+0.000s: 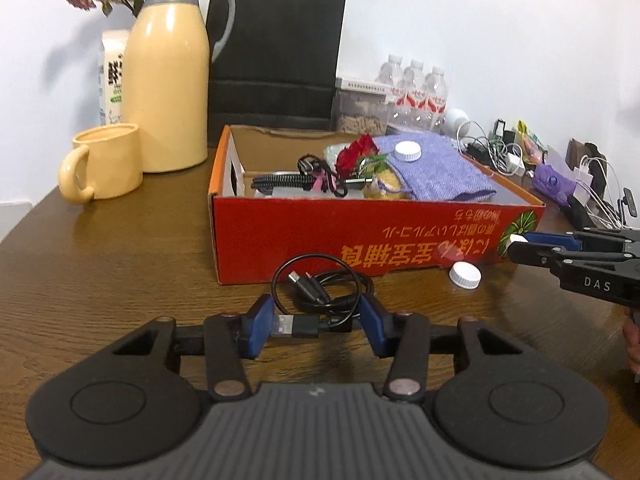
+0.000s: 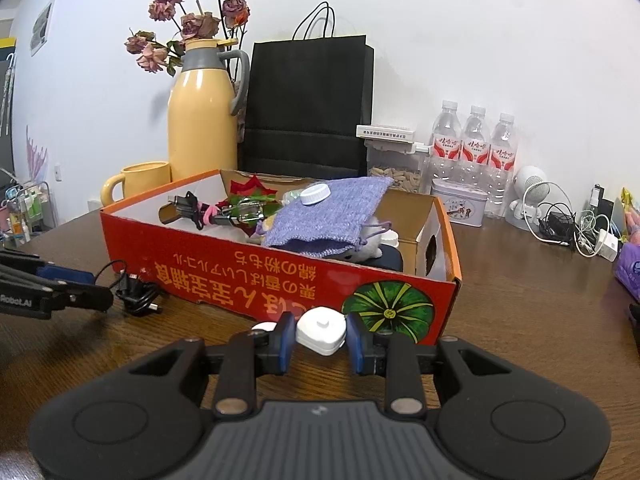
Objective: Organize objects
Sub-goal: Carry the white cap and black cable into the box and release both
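1. The left gripper (image 1: 316, 326) is clamped on the black USB cable (image 1: 320, 292), its pads pinching the plug end; the coil lies on the table (image 1: 100, 272) just in front of the red box's (image 1: 360, 232) near wall.
2. The right gripper (image 2: 316, 338) holds a white plug adapter (image 2: 321, 330) close to the box's near right corner.
3. A white bottle cap (image 1: 465, 275) lies loose against that wall.
4. My advice: lift the cable high enough that the dangling loops clear the wall, then release over the bare left end of the box, away from the purple knit pouch (image 2: 332, 210).
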`<state>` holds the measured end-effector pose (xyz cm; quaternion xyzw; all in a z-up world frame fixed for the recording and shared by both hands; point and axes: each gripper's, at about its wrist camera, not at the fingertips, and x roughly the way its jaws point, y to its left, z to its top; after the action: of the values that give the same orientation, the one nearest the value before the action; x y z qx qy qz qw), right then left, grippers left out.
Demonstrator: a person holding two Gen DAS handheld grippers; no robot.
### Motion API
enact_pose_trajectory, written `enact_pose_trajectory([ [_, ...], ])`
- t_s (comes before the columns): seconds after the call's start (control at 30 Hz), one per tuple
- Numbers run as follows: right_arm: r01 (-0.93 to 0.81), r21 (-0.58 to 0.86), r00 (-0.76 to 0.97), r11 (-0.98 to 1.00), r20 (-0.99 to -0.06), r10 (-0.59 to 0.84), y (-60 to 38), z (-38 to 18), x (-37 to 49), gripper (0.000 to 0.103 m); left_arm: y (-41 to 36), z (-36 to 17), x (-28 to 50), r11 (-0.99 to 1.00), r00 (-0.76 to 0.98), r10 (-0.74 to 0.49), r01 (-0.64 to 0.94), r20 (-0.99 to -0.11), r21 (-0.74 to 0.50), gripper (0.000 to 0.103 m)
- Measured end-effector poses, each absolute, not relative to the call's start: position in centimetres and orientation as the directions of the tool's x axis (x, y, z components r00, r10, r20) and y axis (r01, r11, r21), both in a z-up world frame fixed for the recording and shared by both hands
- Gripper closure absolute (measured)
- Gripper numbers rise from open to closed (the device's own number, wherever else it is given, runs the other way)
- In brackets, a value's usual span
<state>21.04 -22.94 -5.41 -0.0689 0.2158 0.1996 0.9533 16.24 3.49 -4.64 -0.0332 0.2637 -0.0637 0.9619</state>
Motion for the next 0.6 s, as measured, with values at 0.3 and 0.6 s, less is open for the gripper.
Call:
enact_pose_trajectory([
  [0.3, -0.426, -0.075, 0.846, 0.901, -0.385, 0.368, -22.7, -4.9, 20.0, 0.076, 2.2, -2.3, 14.8, 0.993, 0.912, -0.104, 0.076, -0.397, -0.086, 0.055],
  [0.6, -0.431, -0.083, 0.872, 0.898, -0.295, 0.391, -22.5, -1.9, 20.4, 0.076, -0.7, 1.9, 17.2, 0.994, 0.946, -0.103, 0.088, -0.308, -0.061, 0.055],
])
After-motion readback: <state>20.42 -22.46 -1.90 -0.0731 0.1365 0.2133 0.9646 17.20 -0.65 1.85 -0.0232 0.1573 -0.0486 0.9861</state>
